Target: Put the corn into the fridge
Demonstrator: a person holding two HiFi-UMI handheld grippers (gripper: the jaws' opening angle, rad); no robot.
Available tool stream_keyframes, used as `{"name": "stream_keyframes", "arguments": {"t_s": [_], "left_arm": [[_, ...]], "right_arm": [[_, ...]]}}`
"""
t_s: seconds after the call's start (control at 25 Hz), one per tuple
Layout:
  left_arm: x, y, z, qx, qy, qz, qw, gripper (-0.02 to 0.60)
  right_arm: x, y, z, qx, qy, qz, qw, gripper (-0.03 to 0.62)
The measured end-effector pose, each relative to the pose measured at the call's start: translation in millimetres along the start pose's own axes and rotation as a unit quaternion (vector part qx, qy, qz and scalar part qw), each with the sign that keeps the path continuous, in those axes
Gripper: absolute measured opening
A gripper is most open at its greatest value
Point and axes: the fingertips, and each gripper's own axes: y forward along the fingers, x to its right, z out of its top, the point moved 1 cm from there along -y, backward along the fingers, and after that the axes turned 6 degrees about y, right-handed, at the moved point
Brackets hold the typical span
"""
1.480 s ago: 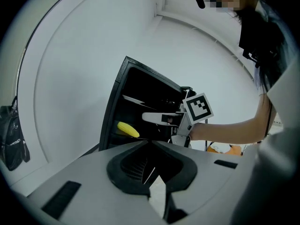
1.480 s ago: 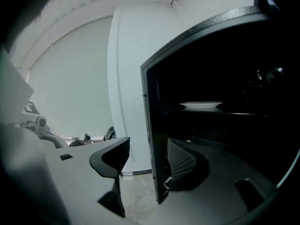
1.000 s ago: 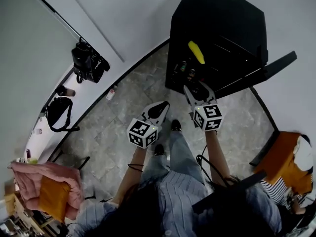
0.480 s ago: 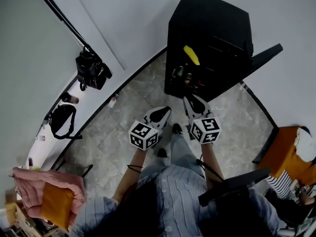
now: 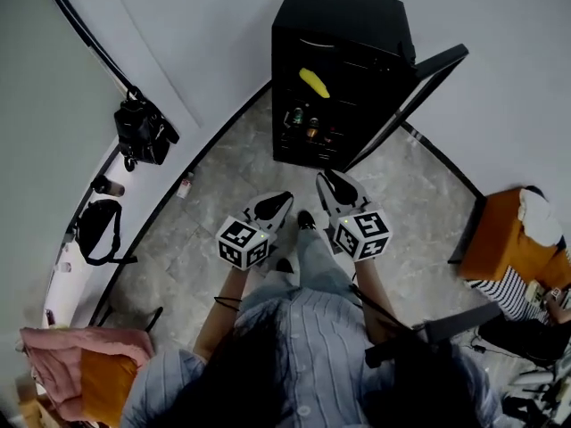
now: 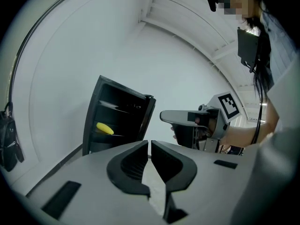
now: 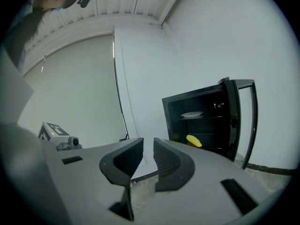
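Corn [image 5: 313,82] at rest on a middle shelf inside the open fridge [image 5: 343,16].
Laid flat, presumably for steadiness; long axis level, slanting across the shelf, one end toward the door [image 5: 419,87] side. Left gripper [image 5: 278,201] well apart from it, empty, jaws all but together; right gripper [image 5: 333,182] empty, jaws closing on nothing.

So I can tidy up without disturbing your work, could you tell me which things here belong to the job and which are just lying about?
Job: corn, fridge, open fridge door.
Lying about: black bag, bottle on floor, pink cloth, drink cans inside the fridge.
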Motion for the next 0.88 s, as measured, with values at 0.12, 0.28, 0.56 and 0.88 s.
{"name": "stream_keyframes", "arguments": {"t_s": [0.12, 0.28, 0.56, 0.88], "left_arm": [[7, -5, -9, 0.0, -0.012, -0.005, 0.9999, 0.01], [27, -3, -10, 0.007, -0.02, -0.022, 0.9995, 0.009], [51, -3, -2, 0.018, -0.016, -0.028, 0.9993, 0.009], [54, -17, 12, 0.047, -0.028, 0.011, 0.9984, 0.009]], "right_arm": [[-3, -24, -3, 0.001, -0.006, -0.014, 1.0, 0.074], [-5, -53, -3, 0.005, -0.006, -0.028, 1.0, 0.07], [-14, -75, -13, -0.01, 0.0, -0.024, 1.0, 0.06], [-24, -88, -23, -0.041, 0.006, 0.018, 0.999, 0.046]]}}
